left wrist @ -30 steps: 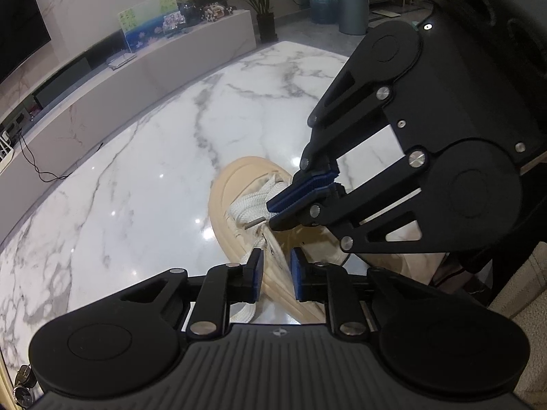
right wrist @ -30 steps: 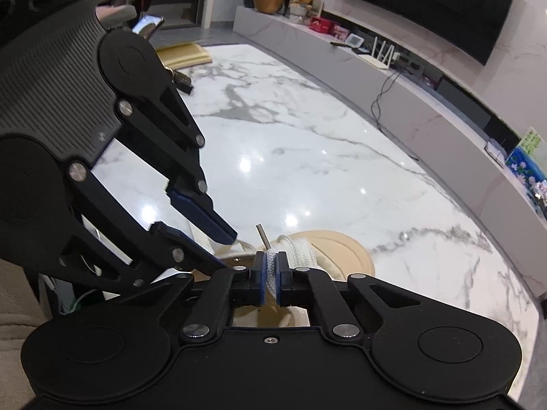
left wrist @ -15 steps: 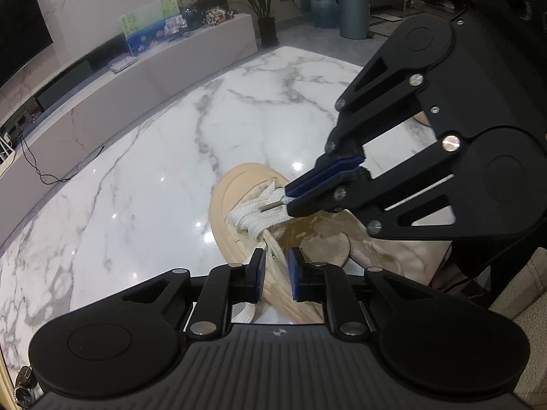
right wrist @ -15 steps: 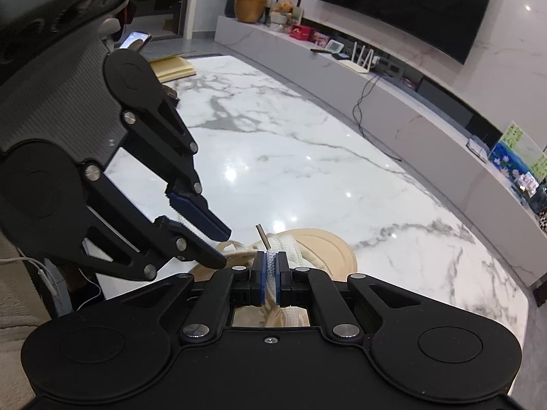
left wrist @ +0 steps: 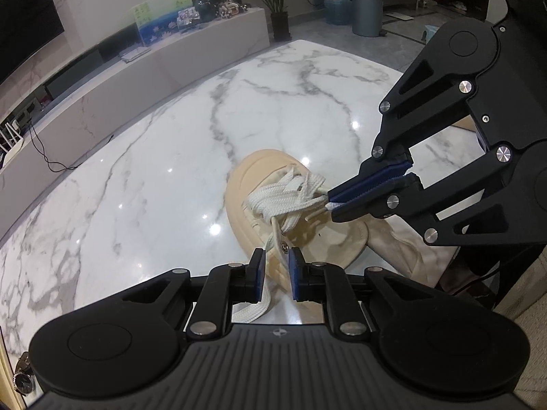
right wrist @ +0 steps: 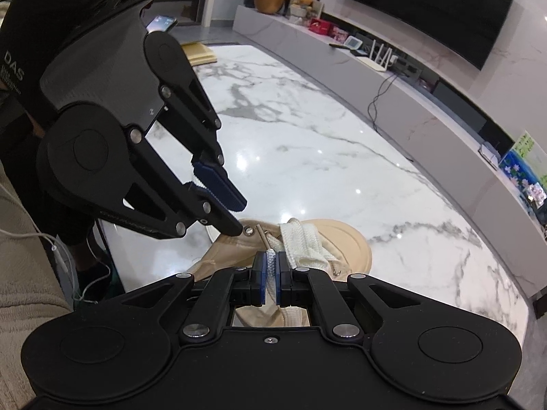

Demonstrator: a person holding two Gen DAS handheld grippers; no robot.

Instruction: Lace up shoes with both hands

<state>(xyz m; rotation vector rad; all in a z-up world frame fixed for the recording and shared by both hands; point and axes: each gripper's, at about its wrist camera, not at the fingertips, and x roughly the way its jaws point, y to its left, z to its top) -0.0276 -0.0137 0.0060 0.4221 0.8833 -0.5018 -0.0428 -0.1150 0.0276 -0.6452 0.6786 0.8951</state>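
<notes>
A beige shoe [left wrist: 249, 184] lies on the white marble table [left wrist: 154, 157], toe pointing away. White lace [left wrist: 283, 198] is bunched over its front eyelets. My right gripper [left wrist: 330, 204] comes in from the right, shut on a lace strand just behind its metal tip [left wrist: 312, 217]. In the right wrist view that strand [right wrist: 270, 263] sits pinched between the blue pads of the right gripper [right wrist: 270, 273], over the shoe [right wrist: 348, 242]. My left gripper [left wrist: 276, 273] is open, straddling the shoe's eyelet flap. Its lower fingertip [right wrist: 236, 229] rests by an eyelet. Another lace strand [left wrist: 253, 311] hangs under it.
Beige fabric [left wrist: 410, 249] lies at the table's near edge beside the shoe's heel. A yellow book [right wrist: 200, 53] sits at the table's far end. A white cable [right wrist: 51, 239] hangs by a knitted sleeve [right wrist: 20, 290]. A long grey console [left wrist: 154, 61] runs beyond the table.
My right gripper has drawn the lace strand out to the right, away from the eyelets. Both grippers have pulled back from the shoe. The left fingers stand slightly closer together.
</notes>
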